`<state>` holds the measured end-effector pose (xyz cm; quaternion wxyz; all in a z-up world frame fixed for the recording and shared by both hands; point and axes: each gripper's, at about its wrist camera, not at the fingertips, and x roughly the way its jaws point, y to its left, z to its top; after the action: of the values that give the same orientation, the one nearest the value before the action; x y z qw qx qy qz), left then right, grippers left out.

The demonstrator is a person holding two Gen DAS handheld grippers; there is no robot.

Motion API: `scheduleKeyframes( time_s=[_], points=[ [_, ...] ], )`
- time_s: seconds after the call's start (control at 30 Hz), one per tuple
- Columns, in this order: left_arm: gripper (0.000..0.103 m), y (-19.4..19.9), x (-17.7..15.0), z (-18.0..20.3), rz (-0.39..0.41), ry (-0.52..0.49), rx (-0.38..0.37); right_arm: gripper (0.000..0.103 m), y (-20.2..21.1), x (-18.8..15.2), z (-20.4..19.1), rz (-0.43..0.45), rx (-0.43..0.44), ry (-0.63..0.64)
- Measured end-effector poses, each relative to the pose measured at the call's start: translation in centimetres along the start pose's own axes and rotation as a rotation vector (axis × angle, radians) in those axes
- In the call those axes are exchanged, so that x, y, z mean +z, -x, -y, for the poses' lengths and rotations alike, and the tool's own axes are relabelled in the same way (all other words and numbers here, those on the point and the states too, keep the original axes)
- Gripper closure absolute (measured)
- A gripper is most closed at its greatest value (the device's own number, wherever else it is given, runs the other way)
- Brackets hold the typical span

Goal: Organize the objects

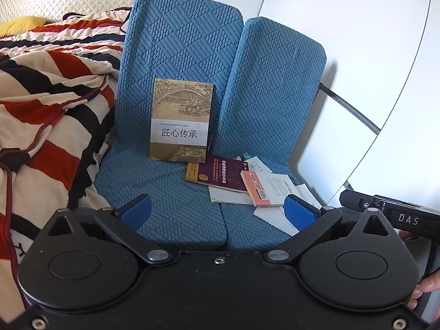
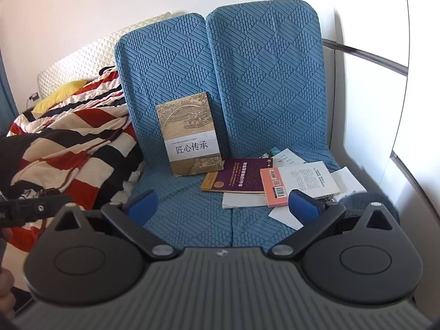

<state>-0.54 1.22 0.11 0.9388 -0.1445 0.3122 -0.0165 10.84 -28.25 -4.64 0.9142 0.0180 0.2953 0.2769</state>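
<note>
- The left tool (image 1: pixel 217 210) is held released, its blue pads spread wide with nothing between them, and is tilted down toward the front edge of the blue seat cushions (image 1: pixel 165 214).
- The right tool (image 2: pixel 222 206) is likewise spread wide and empty above the same front edge; both appear poised for a first pick, which is a judgement.
- Just beyond the right-hand pad of each tool, a loose pile is seen on the right seat cushion: a pink-backed book (image 2: pixel 275 187) and a white book (image 2: pixel 308 178) lying over a purple book (image 2: pixel 239 176), with loose white papers (image 2: pixel 242 200) beneath.
- A tan book titled 匠心传承 (image 1: pixel 181 121) is propped upright against the left backrest, probably so that its cover shows.
- A striped blanket (image 1: pixel 46 101) is bunched on the bed beside the left cushion.
</note>
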Motion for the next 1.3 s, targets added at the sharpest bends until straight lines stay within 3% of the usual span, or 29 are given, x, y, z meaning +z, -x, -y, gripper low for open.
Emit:
scheduleKeyframes(
  time_s=[0.17,0.43,1.3],
  points=[
    [0.000,-0.2,0.1,0.6,0.012,0.004,-0.013,0.000,0.2,-0.3,0.4,0.014,-0.024,0.021],
    [0.000,-2.2,-0.8,0.6,-0.004,-0.029,0.016,0.000,-0.8,-1.7,1.5,-0.003,0.016,0.011],
    [0.000,-14.3,1.0,-4.3,0.008,0.012,0.111,0.000,-14.3,-1.4,2.2,-0.041,0.048,0.088]
  ],
)
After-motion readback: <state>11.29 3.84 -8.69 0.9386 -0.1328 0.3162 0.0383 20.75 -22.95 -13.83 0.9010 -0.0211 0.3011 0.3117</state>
